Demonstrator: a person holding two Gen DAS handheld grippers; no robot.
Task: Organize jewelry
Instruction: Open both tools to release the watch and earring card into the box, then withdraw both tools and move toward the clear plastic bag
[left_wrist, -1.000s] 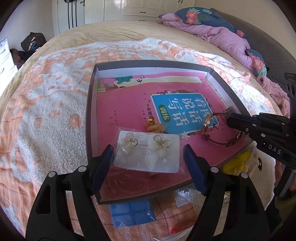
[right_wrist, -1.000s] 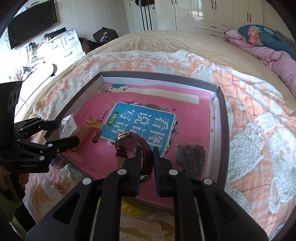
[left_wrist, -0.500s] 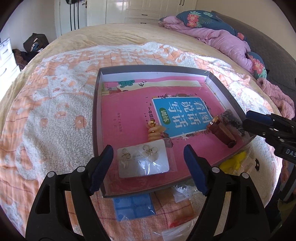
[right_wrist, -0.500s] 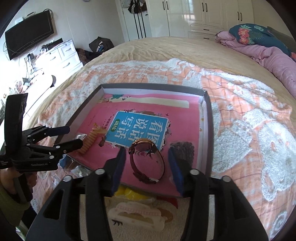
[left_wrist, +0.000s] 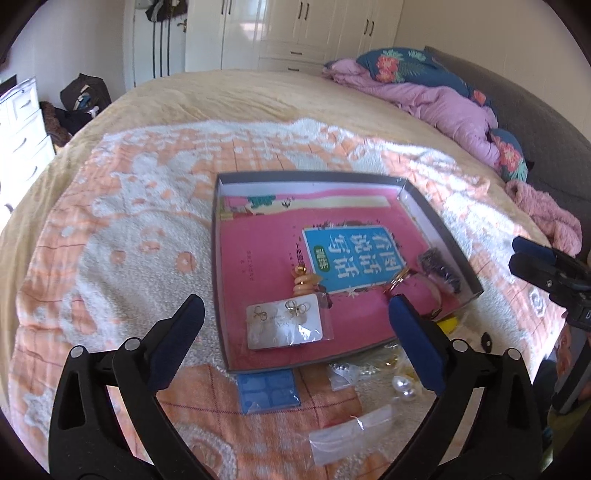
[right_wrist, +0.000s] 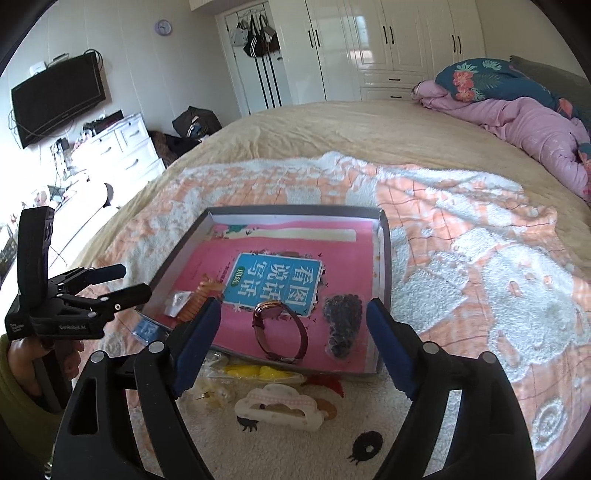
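A grey tray (left_wrist: 220, 280) (right_wrist: 384, 266) lined with a pink book lies on the bed. In it are a white earring card (left_wrist: 284, 326), an orange bead bracelet (left_wrist: 303, 282) (right_wrist: 199, 301), a dark red watch (right_wrist: 280, 334) and a dark bead string (right_wrist: 341, 325) (left_wrist: 441, 273). My left gripper (left_wrist: 293, 339) is open and empty, raised above the card. My right gripper (right_wrist: 293, 345) is open and empty, raised above the watch.
On the blanket in front of the tray lie a blue packet (left_wrist: 267, 389), clear bags (left_wrist: 351, 435), pearls (left_wrist: 402, 387), a yellow item (right_wrist: 258, 371) and a white hair clip (right_wrist: 280, 406). A purple duvet (right_wrist: 535, 129) lies at the bed's far right.
The right gripper opened and let go of the watch, which now lies in the tray. Both grippers pulled back and up from the tray. The earring card stays where it lay.
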